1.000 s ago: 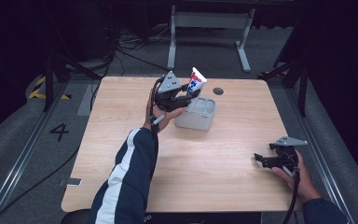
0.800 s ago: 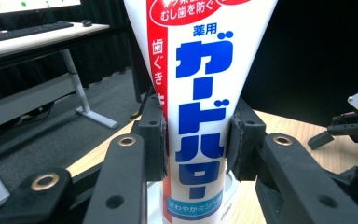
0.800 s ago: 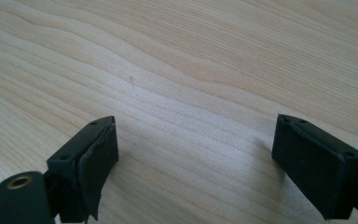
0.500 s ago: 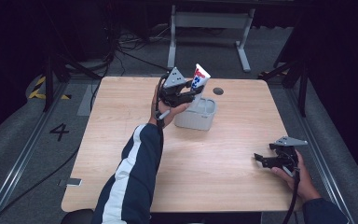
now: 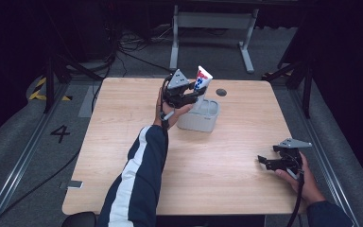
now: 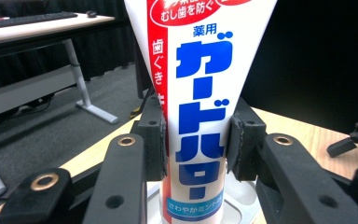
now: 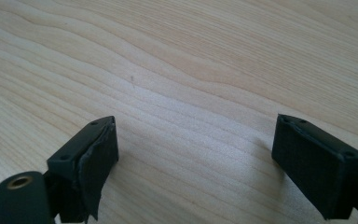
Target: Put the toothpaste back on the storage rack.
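A white toothpaste tube (image 6: 198,93) with blue and red Japanese lettering stands upright, its wide crimped end up. My left gripper (image 5: 189,94) is shut on the toothpaste tube (image 5: 202,78), both pads (image 6: 154,144) pressing its sides. The tube's lower end hangs just over a grey rectangular holder (image 5: 203,117) at the far middle of the table; the holder's rim (image 6: 242,205) shows below the tube. My right gripper (image 5: 264,161) rests low at the table's near right, open, with bare wood between its pads (image 7: 98,158).
The wooden table (image 5: 227,179) has a small dark round hole (image 5: 221,92) near its far edge. Beyond it are a desk frame (image 5: 212,28) and floor cables. A floor mark "4" (image 5: 60,133) lies left of the table.
My left gripper has carried the tube a little to the right and down, over the grey holder. The right gripper has stayed where it was.
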A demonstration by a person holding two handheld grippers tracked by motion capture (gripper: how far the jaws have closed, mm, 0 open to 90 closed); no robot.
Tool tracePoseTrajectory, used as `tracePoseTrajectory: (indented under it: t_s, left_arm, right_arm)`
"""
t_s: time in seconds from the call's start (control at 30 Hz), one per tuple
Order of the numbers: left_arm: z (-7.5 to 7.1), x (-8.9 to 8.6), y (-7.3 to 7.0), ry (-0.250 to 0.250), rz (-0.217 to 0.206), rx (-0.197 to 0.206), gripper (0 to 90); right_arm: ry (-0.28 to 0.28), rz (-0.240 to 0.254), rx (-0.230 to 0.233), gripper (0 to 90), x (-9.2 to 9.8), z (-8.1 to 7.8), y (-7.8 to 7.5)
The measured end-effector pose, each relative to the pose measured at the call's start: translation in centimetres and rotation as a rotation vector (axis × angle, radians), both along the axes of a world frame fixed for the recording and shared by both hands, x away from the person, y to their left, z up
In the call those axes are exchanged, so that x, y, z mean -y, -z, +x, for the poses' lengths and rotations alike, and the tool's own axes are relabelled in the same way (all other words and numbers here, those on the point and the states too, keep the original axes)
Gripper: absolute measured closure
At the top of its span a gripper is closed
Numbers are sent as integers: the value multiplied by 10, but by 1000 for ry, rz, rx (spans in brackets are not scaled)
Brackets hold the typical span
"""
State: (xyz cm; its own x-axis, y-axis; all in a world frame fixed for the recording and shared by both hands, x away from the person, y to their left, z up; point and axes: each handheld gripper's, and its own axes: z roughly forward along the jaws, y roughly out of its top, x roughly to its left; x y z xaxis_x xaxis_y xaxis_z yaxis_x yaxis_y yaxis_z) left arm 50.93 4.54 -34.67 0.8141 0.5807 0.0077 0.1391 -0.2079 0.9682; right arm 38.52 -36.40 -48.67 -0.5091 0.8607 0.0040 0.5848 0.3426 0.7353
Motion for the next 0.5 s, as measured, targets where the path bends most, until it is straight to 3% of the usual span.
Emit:
tracePoseTrajectory:
  t_s: [0.27, 0.5]
  left_arm:
    - [6, 2, 14, -9, -12, -24, 646]
    - [10, 3, 25, -19, 11, -41, 645]
  right_arm:
    - [0, 0, 0, 148, 0, 0, 0]
    - [1, 3, -2, 148, 0, 0, 0]
